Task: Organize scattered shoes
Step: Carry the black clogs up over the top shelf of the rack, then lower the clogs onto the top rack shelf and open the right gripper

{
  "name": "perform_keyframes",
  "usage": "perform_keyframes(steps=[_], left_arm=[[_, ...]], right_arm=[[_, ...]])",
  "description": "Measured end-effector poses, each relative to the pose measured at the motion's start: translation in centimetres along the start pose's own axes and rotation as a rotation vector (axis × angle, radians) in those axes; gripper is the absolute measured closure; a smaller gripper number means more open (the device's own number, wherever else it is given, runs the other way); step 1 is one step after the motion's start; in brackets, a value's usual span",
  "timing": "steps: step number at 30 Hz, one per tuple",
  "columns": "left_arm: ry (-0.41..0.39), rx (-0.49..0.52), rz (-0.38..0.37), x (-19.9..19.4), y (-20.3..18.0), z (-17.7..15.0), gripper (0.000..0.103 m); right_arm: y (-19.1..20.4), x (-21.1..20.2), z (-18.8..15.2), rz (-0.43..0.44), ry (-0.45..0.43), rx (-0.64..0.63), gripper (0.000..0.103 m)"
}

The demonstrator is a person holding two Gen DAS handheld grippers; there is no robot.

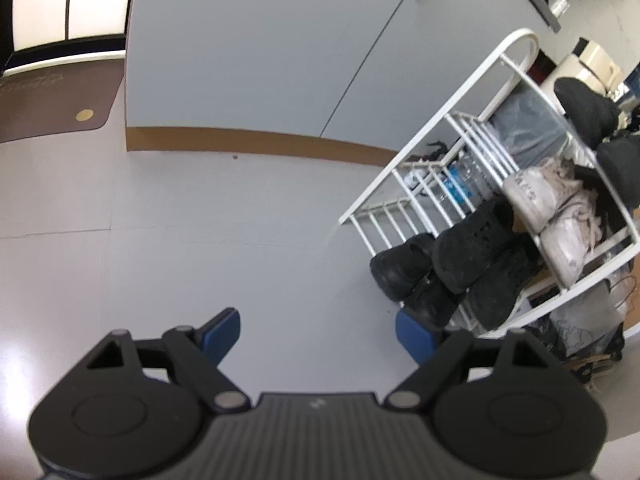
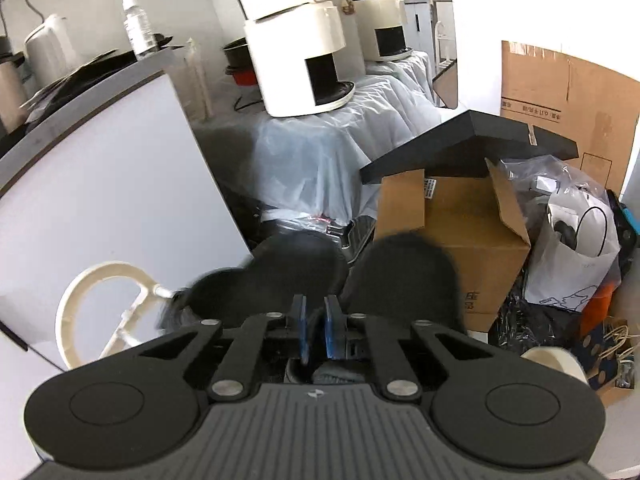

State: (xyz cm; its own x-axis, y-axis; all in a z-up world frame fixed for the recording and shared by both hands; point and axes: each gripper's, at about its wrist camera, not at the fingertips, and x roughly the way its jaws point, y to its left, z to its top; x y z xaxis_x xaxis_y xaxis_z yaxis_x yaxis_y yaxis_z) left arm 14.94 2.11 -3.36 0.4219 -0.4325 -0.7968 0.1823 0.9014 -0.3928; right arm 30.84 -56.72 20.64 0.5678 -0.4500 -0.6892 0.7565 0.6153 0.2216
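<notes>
My right gripper (image 2: 316, 330) is shut on the inner collars of a pair of black shoes (image 2: 404, 276), whose toes point away from me, next to the white loop of the shoe rack (image 2: 100, 304). In the left wrist view the white wire shoe rack (image 1: 432, 168) stands at the right. A whitish pair of sneakers (image 1: 560, 216) sits on its upper tier and black sneakers (image 1: 472, 252) on a lower one. Another black shoe (image 1: 400, 272) lies at the rack's foot. The held black pair (image 1: 584, 112) shows at the rack's top. My left gripper (image 1: 318, 336) hangs open over bare floor, left of the rack.
A water bottle (image 1: 468, 180) lies behind the rack bars. A brown mat (image 1: 52, 100) is on the floor at far left. Beyond the held shoes stand a cardboard box (image 2: 452, 224), a plastic-covered table (image 2: 320, 152) with white appliances (image 2: 304, 60), and bags (image 2: 576, 240).
</notes>
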Motion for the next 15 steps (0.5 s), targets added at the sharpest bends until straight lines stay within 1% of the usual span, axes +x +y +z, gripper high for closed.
perform_keyframes(steps=[2, 5, 6, 7, 8, 11, 13, 15], left_arm=[[0.010, 0.005, 0.009, 0.2, 0.0, -0.1, 0.016], [0.021, 0.013, 0.017, 0.4, -0.1, -0.2, 0.016], [0.023, 0.015, 0.017, 0.4, -0.1, -0.2, 0.016], [0.025, 0.016, 0.016, 0.4, -0.1, -0.3, 0.016], [0.026, 0.018, 0.016, 0.4, -0.2, -0.3, 0.016], [0.025, 0.023, 0.008, 0.3, -0.5, -0.3, 0.016], [0.023, 0.026, -0.001, 0.2, -0.7, -0.3, 0.016], [0.019, 0.036, -0.017, -0.1, -1.1, -0.4, 0.016]], right_arm=[[-0.7, -0.3, 0.6, 0.024, -0.021, 0.003, 0.089], [-1.6, -0.7, 1.3, 0.049, -0.011, 0.011, 0.081], [-1.8, -1.0, 1.4, 0.058, -0.010, 0.012, 0.073], [-2.0, -1.2, 1.5, 0.067, -0.009, 0.011, 0.063], [-2.2, -1.5, 1.5, 0.075, -0.008, 0.011, 0.060], [-2.7, -2.1, 1.4, 0.102, 0.014, 0.001, 0.055], [-2.9, -2.4, 1.2, 0.117, 0.031, 0.001, 0.048], [-3.2, -2.8, 0.9, 0.138, 0.056, -0.005, 0.043]])
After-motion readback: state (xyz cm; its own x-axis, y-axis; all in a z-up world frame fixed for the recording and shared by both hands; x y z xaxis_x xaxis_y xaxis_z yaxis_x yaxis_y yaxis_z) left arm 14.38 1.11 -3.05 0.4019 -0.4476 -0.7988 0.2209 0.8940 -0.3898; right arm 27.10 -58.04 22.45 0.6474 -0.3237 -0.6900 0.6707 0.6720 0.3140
